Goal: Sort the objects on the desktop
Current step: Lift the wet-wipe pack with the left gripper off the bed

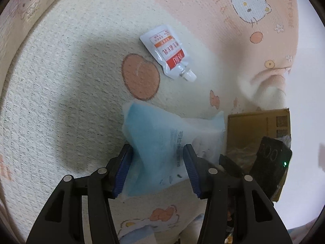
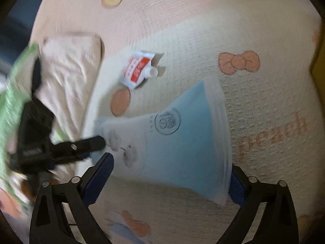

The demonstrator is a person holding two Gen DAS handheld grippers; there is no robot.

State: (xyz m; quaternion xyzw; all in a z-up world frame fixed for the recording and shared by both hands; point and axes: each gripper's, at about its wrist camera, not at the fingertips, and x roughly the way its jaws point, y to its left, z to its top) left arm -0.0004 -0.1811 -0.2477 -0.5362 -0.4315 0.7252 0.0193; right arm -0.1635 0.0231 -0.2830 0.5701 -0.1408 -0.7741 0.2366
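A knitted cream-and-peach cartoon-print blanket [image 1: 71, 101] covers the surface in the left wrist view. The left gripper [image 1: 158, 162], black with ribbed blue pads, stands spread with a crumpled light-blue plastic packet [image 1: 160, 134] between its fingers; whether the pads touch it cannot be told. Beyond lies a flat white-and-red spouted pouch [image 1: 168, 52] with small unreadable print. A brown cardboard box [image 1: 258, 126] sits right, behind the black right gripper [image 1: 233, 162].

In the blurred right wrist view, the blanket [image 2: 264, 101] reads "peach". The right gripper [image 2: 170, 174] is spread wide around the packet [image 2: 182, 146], which bears a round stamp. The pouch [image 2: 138, 71] lies farther off. The left gripper [image 2: 89, 144] touches the packet's left end.
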